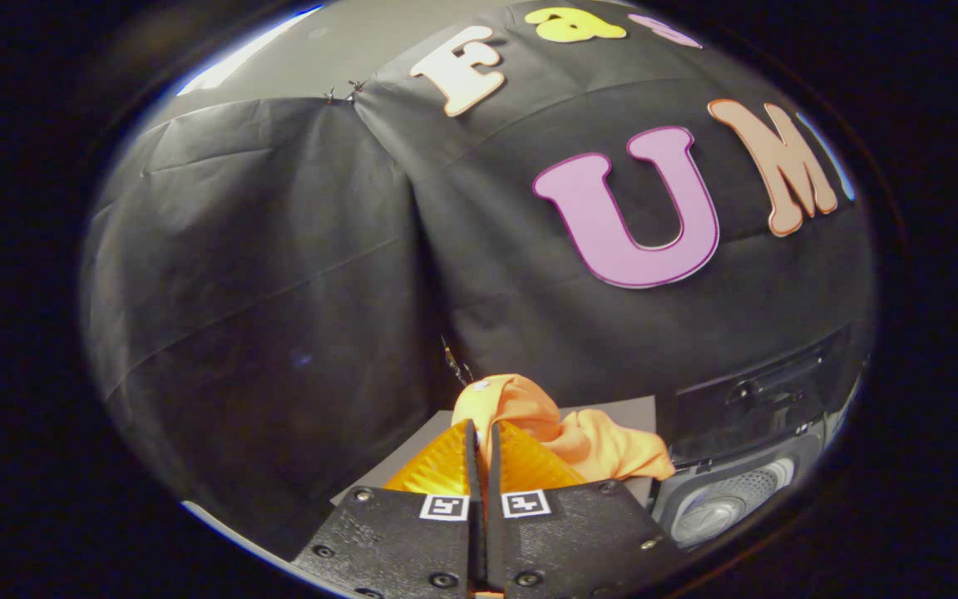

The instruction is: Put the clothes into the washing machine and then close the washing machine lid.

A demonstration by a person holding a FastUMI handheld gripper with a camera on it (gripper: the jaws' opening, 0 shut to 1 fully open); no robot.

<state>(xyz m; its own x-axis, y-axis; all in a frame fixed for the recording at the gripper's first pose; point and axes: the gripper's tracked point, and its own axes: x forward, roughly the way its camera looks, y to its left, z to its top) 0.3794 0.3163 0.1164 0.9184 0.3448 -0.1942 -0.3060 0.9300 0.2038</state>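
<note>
Now fingers (469, 453) pinched on orange cloth (566, 428), washer (728, 499) beside

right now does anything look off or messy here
Nothing looks damaged or spilled. The gripper is nearly closed, its fingertips reaching the crumpled orange garment on the grey board, not yet in the open washing machine beside it.

Booth backdrop and surface.
Black cloth wall (279, 274), creased, pinned at a seam; grey board (612, 412) lying flat at its foot.
</note>
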